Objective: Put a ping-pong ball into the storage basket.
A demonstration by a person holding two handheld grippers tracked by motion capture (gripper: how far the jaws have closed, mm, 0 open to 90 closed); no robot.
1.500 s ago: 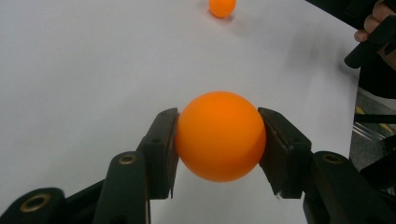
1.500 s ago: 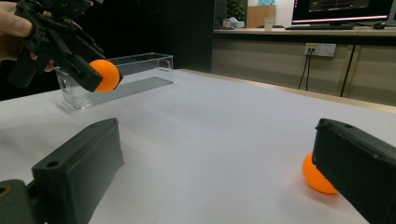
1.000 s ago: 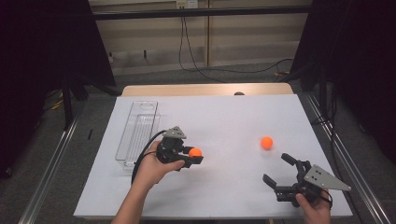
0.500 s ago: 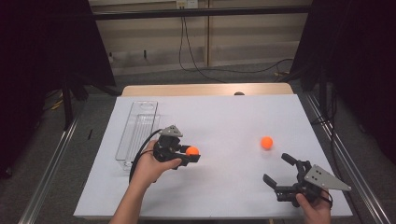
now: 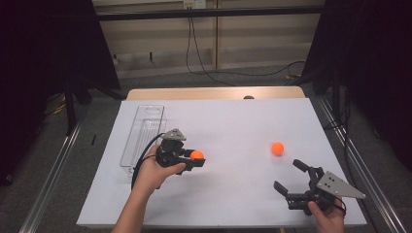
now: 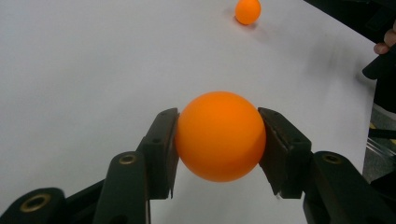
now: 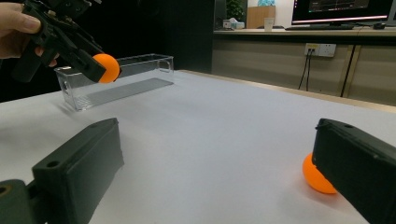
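Your left gripper [image 5: 194,159] is pinching an orange ball [image 5: 197,155] squarely between its two pads, one pad on each side at about the widest part, which looks like a solid hold that shouldn't let it squirt out. You've got it lifted off the white bench [image 5: 233,121], just right of the clear tray [image 5: 143,131], so my guess is the ball is headed into that tray; it's open on top and sits on the left side, an easy reach for that hand.

Your right gripper [image 5: 294,179] is parked low at the near right corner with its jaws spread wide and nothing in them. The second ball [image 5: 277,148] lies on the bench just beyond it, a little to the far side. In the right gripper view that ball [image 7: 317,175] peeks out from behind the right jaw, not between the pads, so you'd have to line up before closing.
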